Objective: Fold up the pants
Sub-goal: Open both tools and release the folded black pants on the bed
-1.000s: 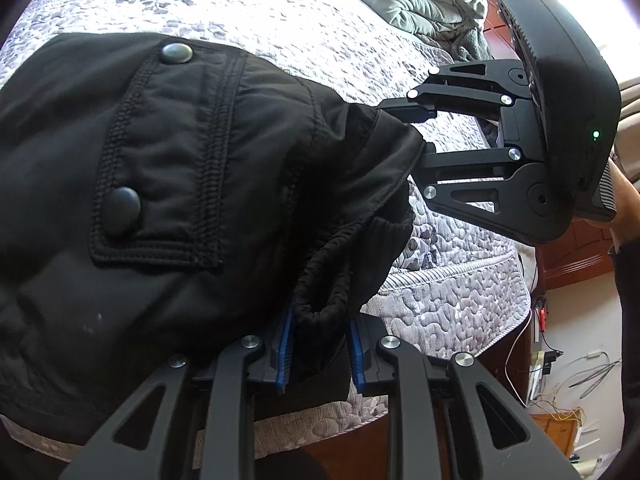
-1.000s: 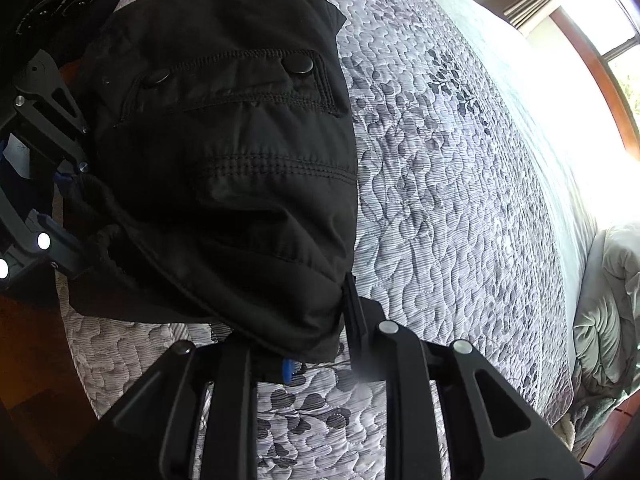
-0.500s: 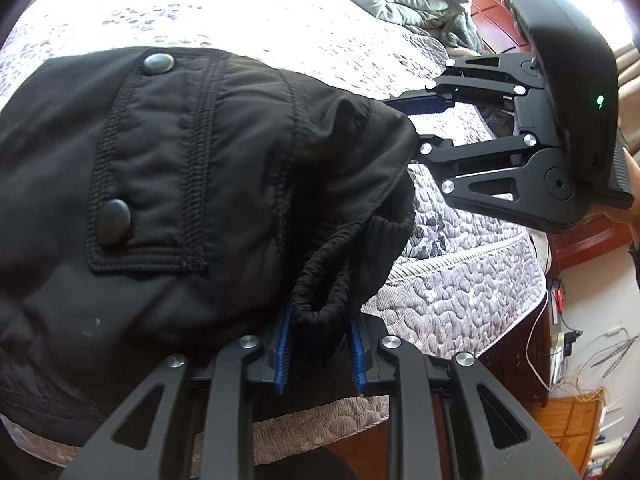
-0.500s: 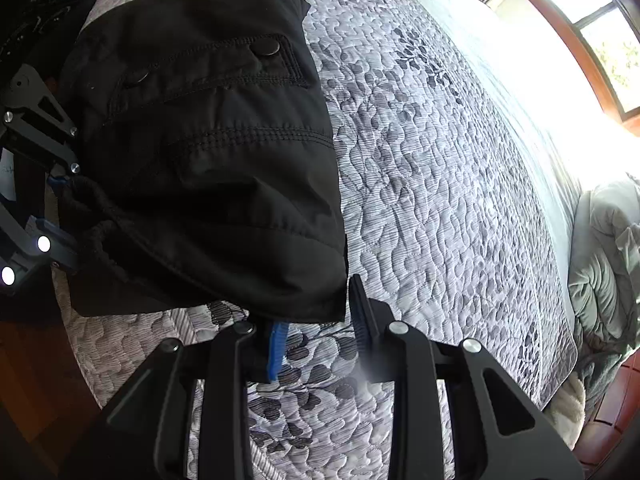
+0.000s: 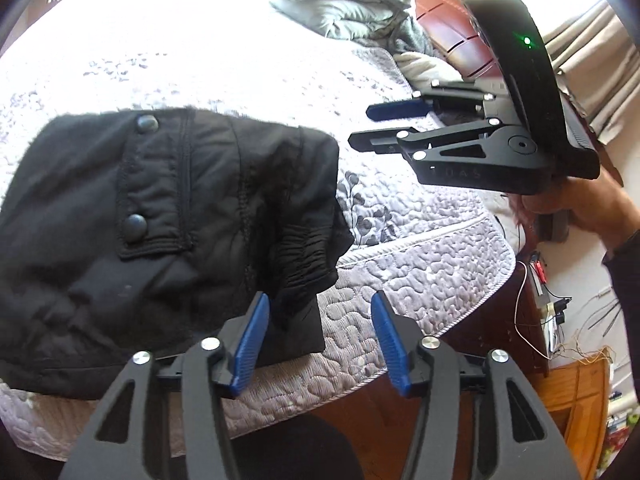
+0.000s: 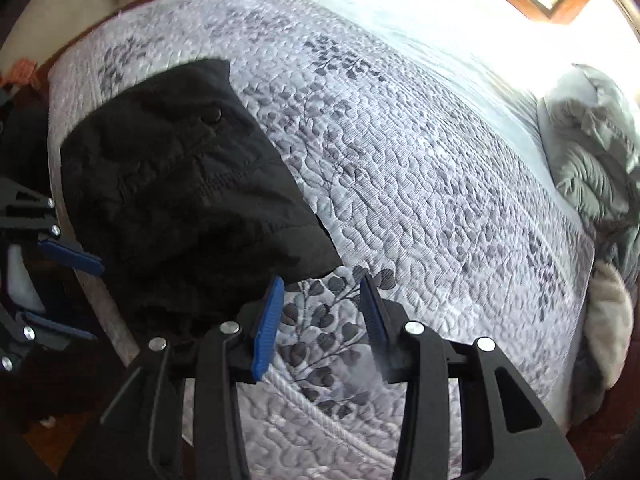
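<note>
The black pants (image 5: pixel 160 220) lie folded in a thick bundle on the quilted bed near its corner, pocket flap with two snaps on top; they also show in the right wrist view (image 6: pixel 188 196). My left gripper (image 5: pixel 320 336) is open, just off the bundle's near edge with the elastic cuff lying between its jaws. My right gripper (image 6: pixel 322 316) is open and empty beside the bundle's corner, above the quilt. It shows from the side in the left wrist view (image 5: pixel 360 128), apart from the pants. The left gripper shows at the left edge of the right wrist view (image 6: pixel 68 292).
The grey-white quilt (image 6: pixel 420 184) covers the bed. A rumpled grey comforter (image 5: pixel 352 4) lies at the head end, also in the right wrist view (image 6: pixel 596 168). The bed edge (image 5: pixel 460 312) drops to wooden furniture with loose wires (image 5: pixel 560 320).
Both grippers have opened and let go of the pants, then pulled back. The bundle now rests on the bed.
</note>
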A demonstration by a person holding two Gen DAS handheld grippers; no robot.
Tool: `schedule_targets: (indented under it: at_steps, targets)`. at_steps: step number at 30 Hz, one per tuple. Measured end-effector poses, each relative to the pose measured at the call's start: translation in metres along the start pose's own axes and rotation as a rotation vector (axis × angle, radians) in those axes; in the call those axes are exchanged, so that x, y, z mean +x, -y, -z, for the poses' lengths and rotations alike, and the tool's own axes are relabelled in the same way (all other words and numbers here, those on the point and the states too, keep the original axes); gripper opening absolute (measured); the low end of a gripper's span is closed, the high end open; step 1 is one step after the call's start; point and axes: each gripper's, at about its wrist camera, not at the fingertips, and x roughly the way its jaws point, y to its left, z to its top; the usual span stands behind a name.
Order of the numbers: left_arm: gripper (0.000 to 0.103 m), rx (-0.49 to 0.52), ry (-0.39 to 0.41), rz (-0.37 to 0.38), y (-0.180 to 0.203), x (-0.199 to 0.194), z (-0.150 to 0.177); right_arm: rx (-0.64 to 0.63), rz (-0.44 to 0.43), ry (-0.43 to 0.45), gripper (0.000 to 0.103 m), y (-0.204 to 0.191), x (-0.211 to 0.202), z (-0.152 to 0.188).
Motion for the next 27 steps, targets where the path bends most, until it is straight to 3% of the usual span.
schedule_targets:
  at_steps: [4, 8, 17, 21, 23, 27]
  targets:
    - [0.065, 0.03, 0.035, -0.029, -0.005, -0.021, -0.004, 0.287, -0.197, 0.073, 0.043, 0.004, -0.009, 0.011]
    - [0.07, 0.045, 0.05, -0.104, -0.023, -0.036, -0.005, 0.369, -0.324, 0.124, 0.043, -0.027, 0.003, 0.018]
    - [0.079, 0.01, 0.024, -0.283, -0.106, -0.037, -0.011, 0.453, -0.367, 0.149, 0.045, -0.052, 0.032, 0.038]
    - [0.081, -0.007, 0.026, -0.282, -0.135, -0.038, -0.005, 0.453, -0.338, 0.121, 0.044, -0.055, 0.037, 0.049]
    - [0.086, 0.013, 0.041, -0.291, -0.138, -0.038, -0.005, 0.45, -0.318, 0.105, 0.044, -0.058, 0.042, 0.059]
    - [0.087, 0.028, 0.049, -0.276, -0.137, -0.041, -0.002, 0.481, -0.269, 0.066, 0.042, -0.059, 0.044, 0.073]
